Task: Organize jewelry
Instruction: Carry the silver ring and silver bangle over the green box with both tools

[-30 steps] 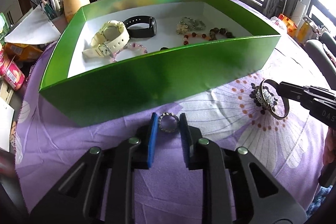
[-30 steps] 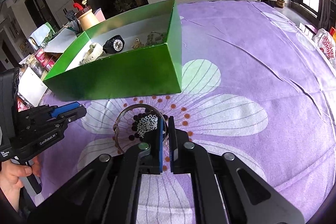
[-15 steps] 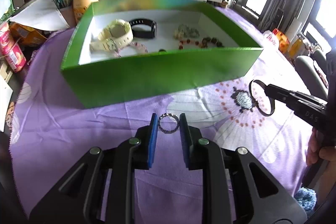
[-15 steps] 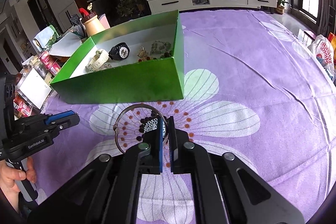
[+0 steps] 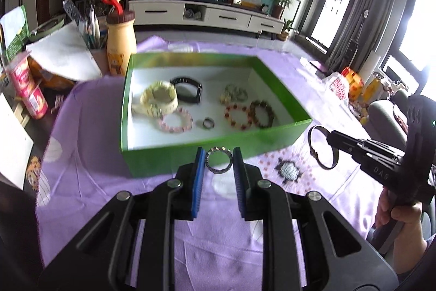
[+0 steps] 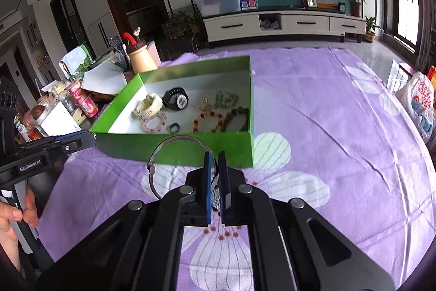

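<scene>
A green box (image 5: 218,154) with a white floor stands on the purple flowered cloth; it also shows in the right wrist view (image 6: 185,149). It holds a cream watch (image 5: 159,100), a black watch (image 5: 188,90), bead bracelets (image 5: 177,122) and a small ring (image 5: 208,123). My left gripper (image 5: 218,161) is shut on a small silver ring (image 5: 219,160), held above the cloth just before the box's near wall. My right gripper (image 6: 214,168) is shut on a silver bangle (image 6: 163,152), raised near the box's front right corner; the bangle also shows in the left wrist view (image 5: 317,146).
A yellow bottle (image 5: 120,45), a pen cup (image 5: 92,34), papers and snack packs (image 5: 30,86) crowd the table's left side. Bags (image 6: 419,105) lie at the right edge. A dark beaded charm (image 5: 288,171) lies on the cloth near the box.
Both grippers have risen with their pieces, so the box's inside shows more fully. The ring and bangle stay gripped.
</scene>
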